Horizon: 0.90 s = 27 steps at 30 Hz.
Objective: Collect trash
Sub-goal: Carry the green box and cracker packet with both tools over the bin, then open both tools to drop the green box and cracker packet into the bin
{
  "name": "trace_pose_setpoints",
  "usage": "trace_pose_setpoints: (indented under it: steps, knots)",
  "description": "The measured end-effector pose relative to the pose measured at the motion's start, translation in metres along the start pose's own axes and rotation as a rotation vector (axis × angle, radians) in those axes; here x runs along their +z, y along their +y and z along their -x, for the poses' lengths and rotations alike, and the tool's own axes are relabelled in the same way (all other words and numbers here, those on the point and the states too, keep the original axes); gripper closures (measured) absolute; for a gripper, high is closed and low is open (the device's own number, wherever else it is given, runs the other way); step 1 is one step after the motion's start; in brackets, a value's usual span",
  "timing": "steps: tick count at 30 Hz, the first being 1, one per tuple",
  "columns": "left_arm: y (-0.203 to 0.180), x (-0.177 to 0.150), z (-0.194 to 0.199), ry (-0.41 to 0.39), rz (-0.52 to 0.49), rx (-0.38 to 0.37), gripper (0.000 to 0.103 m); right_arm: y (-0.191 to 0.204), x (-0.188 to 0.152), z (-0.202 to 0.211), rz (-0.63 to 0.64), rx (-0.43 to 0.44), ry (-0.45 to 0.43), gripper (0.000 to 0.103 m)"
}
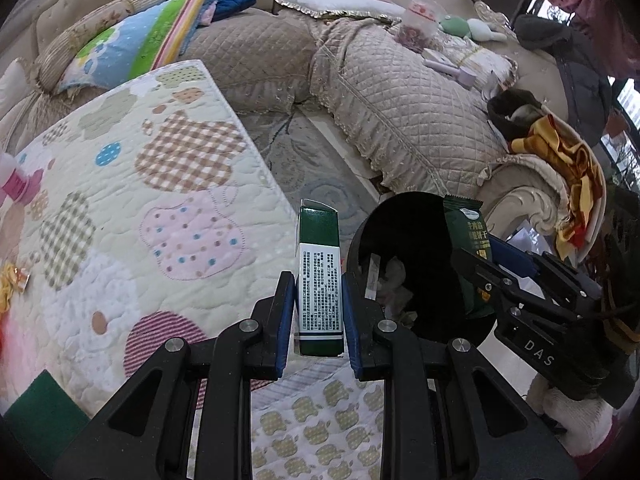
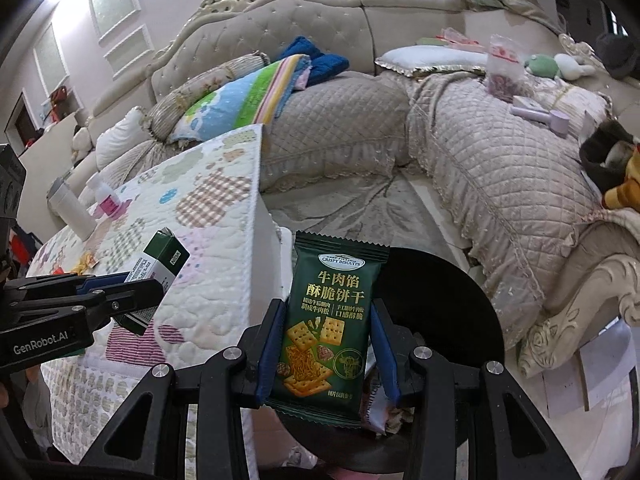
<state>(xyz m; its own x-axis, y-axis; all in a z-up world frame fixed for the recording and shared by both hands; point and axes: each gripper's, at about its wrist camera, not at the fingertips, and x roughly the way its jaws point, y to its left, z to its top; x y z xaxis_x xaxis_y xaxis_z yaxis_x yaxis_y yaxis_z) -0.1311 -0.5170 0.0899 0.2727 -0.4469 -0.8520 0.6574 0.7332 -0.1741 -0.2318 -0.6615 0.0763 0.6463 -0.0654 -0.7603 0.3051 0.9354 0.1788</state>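
Green box (image 1: 320, 276) upright between left gripper (image 1: 318, 316) pads, clamped | green biscuit packet (image 2: 326, 320) pinched between right gripper (image 2: 326, 344) pads, over black bin (image 1: 420, 264)

Green carton (image 1: 320, 276), biscuit packet (image 2: 326, 320) upright

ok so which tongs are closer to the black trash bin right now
Right. The right tongs, clamping the green biscuit packet, sit over the black trash bin. The left tongs, holding the green box, are beside it, over the quilted table edge.
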Motion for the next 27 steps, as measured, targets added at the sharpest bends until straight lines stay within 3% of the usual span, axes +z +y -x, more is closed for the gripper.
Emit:
trace_pose_setpoints:
  steps: [15,23,25,27]
  knots:
    - [-0.03,0.012,-0.031,0.027,-0.061,-0.035,0.082,-0.037,-0.009,-0.011,-0.072,-0.044,0.037,0.062]
    - [-0.043,0.022,-0.045,0.028,-0.05,-0.19,0.081,-0.057,-0.012,-0.018,-0.137,-0.076,0.051,0.062]
    - [-0.044,0.023,-0.046,0.031,-0.046,-0.225,0.077,-0.063,-0.012,-0.019,-0.168,-0.076,0.057,0.059]
    - [-0.045,0.023,-0.046,0.033,-0.042,-0.247,0.064,-0.067,-0.013,-0.018,-0.181,-0.08,0.056,0.056]
